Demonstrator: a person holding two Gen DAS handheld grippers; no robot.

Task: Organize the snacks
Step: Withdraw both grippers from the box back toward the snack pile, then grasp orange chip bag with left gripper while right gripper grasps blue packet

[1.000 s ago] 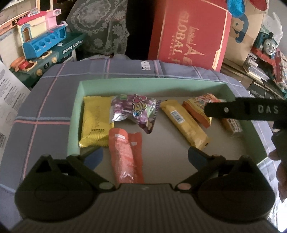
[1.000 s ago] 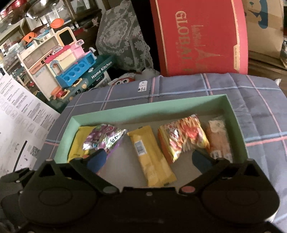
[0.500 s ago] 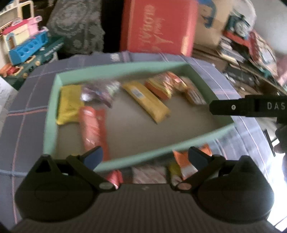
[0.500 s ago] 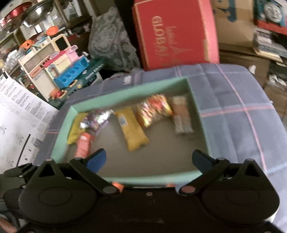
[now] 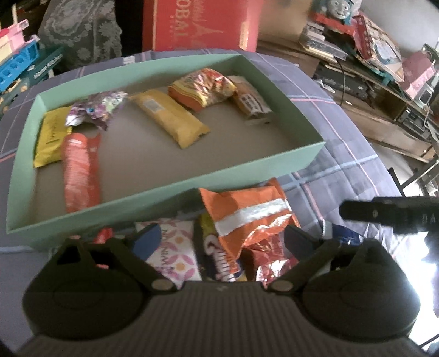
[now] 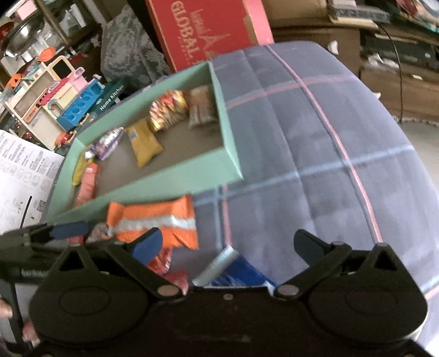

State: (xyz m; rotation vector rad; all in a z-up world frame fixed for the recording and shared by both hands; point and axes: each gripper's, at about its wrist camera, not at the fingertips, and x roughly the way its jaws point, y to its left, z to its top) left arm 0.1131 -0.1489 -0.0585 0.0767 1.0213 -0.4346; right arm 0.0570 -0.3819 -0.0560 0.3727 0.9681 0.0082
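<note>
With six snacks already in the green box (image 5: pixel 170 189), the step looks like fetching another; the left claw (image 5: pixel 222 236), empty and closing slightly, hangs over the orange packet (image 5: pixel 247 211), needing to drop and pinch; the right claw (image 6: pixel 227 244) gapes empty; a second ago both faced the box interior.

Below the left hand-held gripper (image 5: pixel 222 239), its body hid parts of the white floral packet (image 5: pixel 175 255) and orange packet (image 5: pixel 247 217); the red box (image 5: pixel 197 24) was cropped above.
</note>
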